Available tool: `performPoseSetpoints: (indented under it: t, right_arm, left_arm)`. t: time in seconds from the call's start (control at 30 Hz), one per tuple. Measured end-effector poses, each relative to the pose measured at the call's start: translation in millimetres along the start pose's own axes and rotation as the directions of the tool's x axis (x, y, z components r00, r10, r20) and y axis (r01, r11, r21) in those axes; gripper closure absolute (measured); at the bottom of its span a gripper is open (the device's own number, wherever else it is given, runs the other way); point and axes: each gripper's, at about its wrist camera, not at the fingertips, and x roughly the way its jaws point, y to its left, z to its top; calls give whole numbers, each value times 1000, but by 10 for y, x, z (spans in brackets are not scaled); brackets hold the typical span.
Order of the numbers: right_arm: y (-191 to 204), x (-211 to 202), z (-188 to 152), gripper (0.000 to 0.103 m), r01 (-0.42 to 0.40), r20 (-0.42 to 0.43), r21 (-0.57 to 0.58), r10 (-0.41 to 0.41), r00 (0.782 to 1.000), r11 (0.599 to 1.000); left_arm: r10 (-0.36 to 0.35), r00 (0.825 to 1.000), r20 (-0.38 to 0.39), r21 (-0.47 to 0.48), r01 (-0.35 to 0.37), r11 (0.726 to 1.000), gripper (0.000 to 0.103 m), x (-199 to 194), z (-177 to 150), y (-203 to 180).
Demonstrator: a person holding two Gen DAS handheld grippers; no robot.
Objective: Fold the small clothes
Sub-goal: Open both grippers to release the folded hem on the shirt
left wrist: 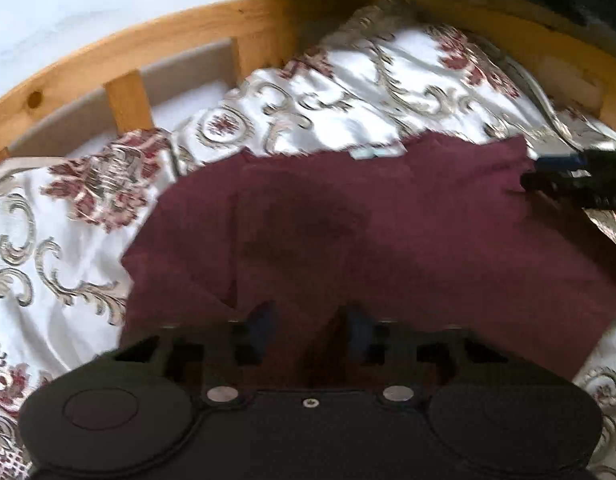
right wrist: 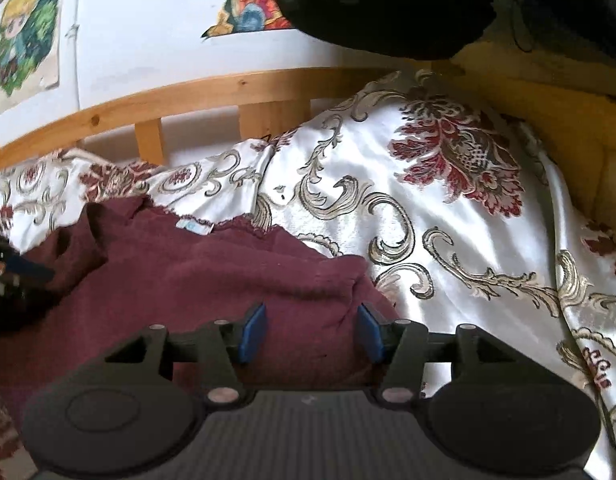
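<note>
The dark red shirt is lying flat on the flowery bed cover, in the middle and bottom of the left wrist picture. Its little label is sitting at the top edge. The left claw is hanging over the shirt's bottom edge. The picture is blurry, but its fingers seem to be standing apart. The right claw is standing half wide, with a bump of shirt lying loose between its blue pads. The wooden bed rail is curving behind.

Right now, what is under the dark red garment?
The dark red garment lies on a white bedspread with a flower pattern, which shows around its edges. What the garment covers cannot be seen.
</note>
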Motion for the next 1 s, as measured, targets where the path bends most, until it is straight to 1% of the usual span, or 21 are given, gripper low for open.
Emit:
performPoseSetpoints:
  t: [0.03,0.1,0.17,0.2,0.23,0.27,0.3,0.37,0.43,0.53,0.6,0.67,0.8,0.87,0.93,1.0]
  right_arm:
    - [4,18,-11,49,-4,-2,-2,4,1000,1000]
    - [1,56,-26,54,-8,-7,7,8,1000,1000]
    - [-11,79,-33,66,-3,-10,20,3,1000,1000]
    - [-20,85,-34,78,0,-9,29,0,1000,1000]
    - [-32,88,-37,88,4,-11,34,-4,1000,999]
    - [-44,94,-39,92,7,-13,40,-7,1000,999]
    - [-56,100,-39,100,8,-17,48,-7,1000,999]
    - [-87,82,-34,100,13,-8,66,-13,1000,998]
    - [-112,22,-5,101,28,19,83,-30,999,996]
    - [-150,-127,85,101,66,82,96,-74,994,993]
    - [-174,-205,127,101,90,109,104,-101,989,991]
    - [-190,-188,142,101,100,90,99,-109,990,990]
    - [-229,-51,57,101,122,8,111,-124,992,986]
    - [-252,-17,15,101,126,-23,126,-124,992,984]
    - [-258,7,-11,101,130,-46,132,-125,991,983]
    - [-242,27,-37,101,134,-57,121,-128,990,984]
  left_arm:
    - [12,1000,17,-9,-12,1000,96,-22,10,24]
    - [35,997,65,-40,-33,999,97,-100,12,114]
    - [59,993,104,-74,-52,996,97,-187,8,211]
    - [70,991,116,-90,-59,994,98,-224,9,253]
    - [75,989,129,-113,-61,992,98,-262,17,306]
    - [82,986,142,-145,-61,988,98,-297,21,382]
    - [90,985,150,-180,-62,982,98,-325,32,450]
    - [114,979,167,-261,-67,963,99,-378,49,629]
    - [135,973,187,-311,-72,948,99,-426,60,779]
    - [138,967,215,-320,-64,945,99,-462,76,884]
    - [125,973,194,-314,-59,947,99,-384,69,908]
    - [108,985,133,-331,-59,942,99,-227,38,942]
    - [107,991,84,-374,-69,925,98,-59,-107,994]
    - [111,992,65,-381,-78,921,97,-18,-148,995]
    - [110,993,35,-376,-89,922,94,26,-152,987]
    - [92,996,7,-384,-82,920,85,60,-163,989]
